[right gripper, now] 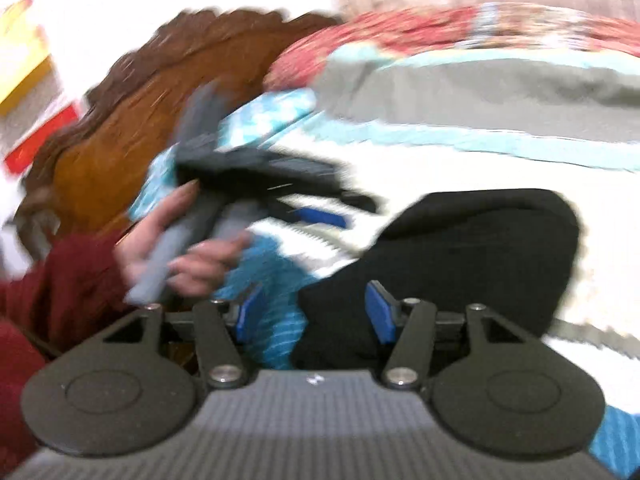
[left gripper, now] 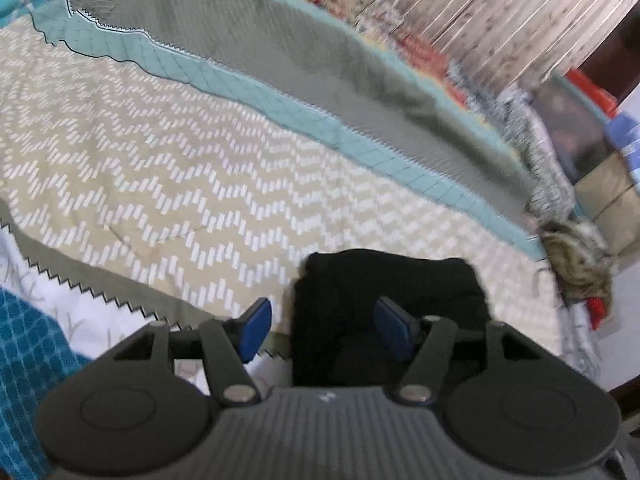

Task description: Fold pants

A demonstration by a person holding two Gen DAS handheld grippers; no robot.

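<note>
The black pants (left gripper: 390, 312) are lying folded into a compact bundle on the bed's patterned quilt (left gripper: 160, 168); the left gripper (left gripper: 326, 330) is hovering over them, jaws standing apart, gripping nothing; the right gripper (right gripper: 316, 312) is likewise showing parted jaws, empty, at the bundle's edge.
</note>
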